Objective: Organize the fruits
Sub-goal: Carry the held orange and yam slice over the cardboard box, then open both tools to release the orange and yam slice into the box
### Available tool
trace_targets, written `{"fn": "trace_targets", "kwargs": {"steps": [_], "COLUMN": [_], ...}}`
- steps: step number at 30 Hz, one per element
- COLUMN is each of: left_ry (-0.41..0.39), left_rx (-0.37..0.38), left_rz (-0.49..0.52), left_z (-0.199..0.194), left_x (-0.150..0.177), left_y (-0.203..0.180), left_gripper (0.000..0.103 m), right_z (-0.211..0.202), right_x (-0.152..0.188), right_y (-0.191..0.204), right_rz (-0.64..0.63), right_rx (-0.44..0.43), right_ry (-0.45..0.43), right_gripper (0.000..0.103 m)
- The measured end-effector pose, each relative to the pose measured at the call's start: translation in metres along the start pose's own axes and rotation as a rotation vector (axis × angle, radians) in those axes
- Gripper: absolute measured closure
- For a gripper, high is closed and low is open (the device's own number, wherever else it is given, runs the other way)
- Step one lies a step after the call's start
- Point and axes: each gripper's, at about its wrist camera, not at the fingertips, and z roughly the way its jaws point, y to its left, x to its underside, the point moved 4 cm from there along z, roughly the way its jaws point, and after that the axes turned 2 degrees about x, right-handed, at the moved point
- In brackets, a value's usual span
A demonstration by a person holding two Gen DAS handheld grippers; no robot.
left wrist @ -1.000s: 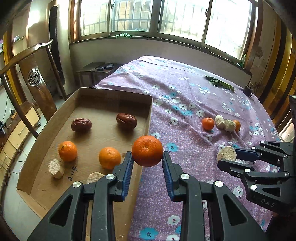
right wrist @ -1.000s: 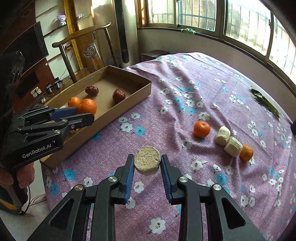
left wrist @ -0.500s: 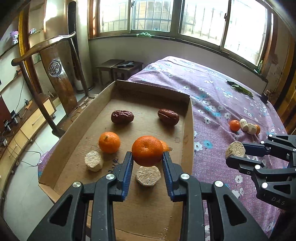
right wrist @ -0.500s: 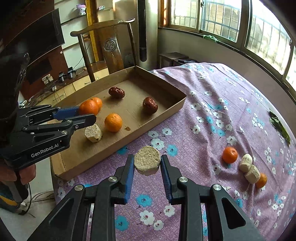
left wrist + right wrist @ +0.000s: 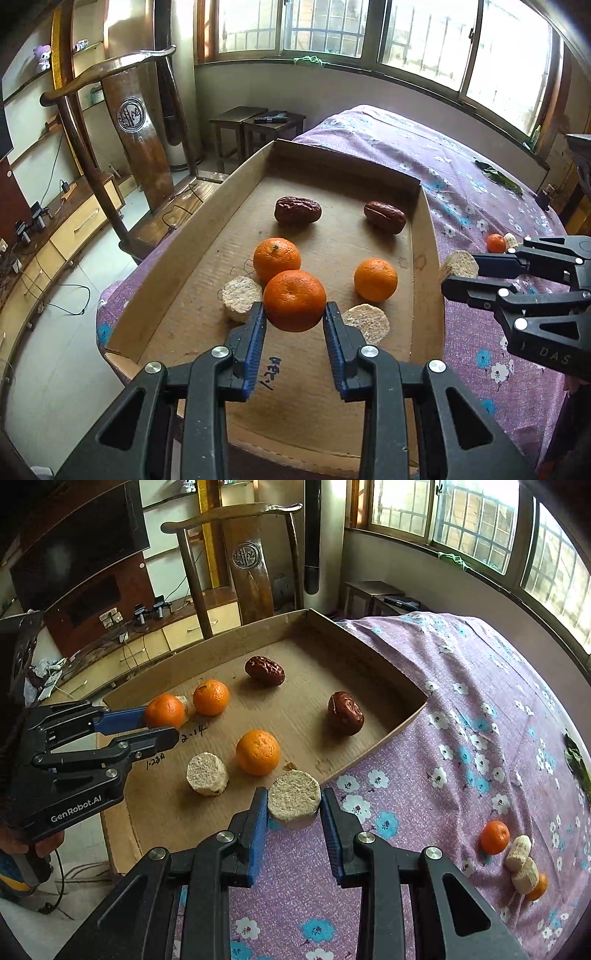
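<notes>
L gripper (image 5: 294, 319) pinches a mandarin (image 5: 294, 300) btwn its blue pads, jaws spread only to fruit width; fruit hangs above the near half of the cardboard tray (image 5: 428, 258), over a gap btwn two pale porous rounds (image 5: 240, 298) lying on the tray floor. Judged: release pt lies straight below, so L needs only to lower and open. R gripper (image 5: 293, 806) clamps a third pale round (image 5: 294, 798), flat face up, jaws at like width; it sits just outside the tray's near R wall, over the floral cloth (image 5: 461, 720). Tray lies ahead-left of R; judged R must cross that wall before release. L is the nearer to a drop. On the tray floor beyond: two more mandarins (image 5: 375, 278), then two dark red jujubes (image 5: 297, 210) toward the far wall. Still loose on the cloth, well apart to R: a mandarin (image 5: 494, 836), two pale rounds (image 5: 518, 848) touching, one more orange fruit behind them. Risk: the round fruit may roll once released.
</notes>
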Motion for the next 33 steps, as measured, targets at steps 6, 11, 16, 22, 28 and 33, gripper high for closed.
{"fn": "trace_targets", "kwargs": {"steps": [6,11,16,22,28,33], "left_ry": [0.026,0.043,0.051,0.062,0.07,0.069], "left_rx": [0.01,0.006,0.003,0.004,-0.004,-0.023], "left_rz": [0.004,0.002,0.004,0.008,0.011,0.002], "left_z": [0.008,0.014,0.019,0.026,0.032,0.033], "left_x": [0.006,0.006,0.005,0.004,0.005,0.005], "left_y": [0.002,0.004,0.004,0.001,-0.005,-0.005], "left_gripper": [0.072,0.072,0.072,0.072,0.072,0.072], "right_z": [0.022,0.041,0.059,0.073,0.084,0.078], "right_x": [-0.018,-0.032,-0.041,-0.046,-0.046,-0.044], "right_y": [-0.004,-0.01,-0.017,-0.017,-0.016,-0.019], "right_rz": [0.002,0.008,0.016,0.017,0.028,0.048], "right_rx": [-0.018,-0.041,-0.049,-0.06,-0.071,-0.073], "right_ry": [0.025,0.044,0.066,0.082,0.095,0.08], "right_gripper": [0.072,0.072,0.072,0.072,0.072,0.066]}}
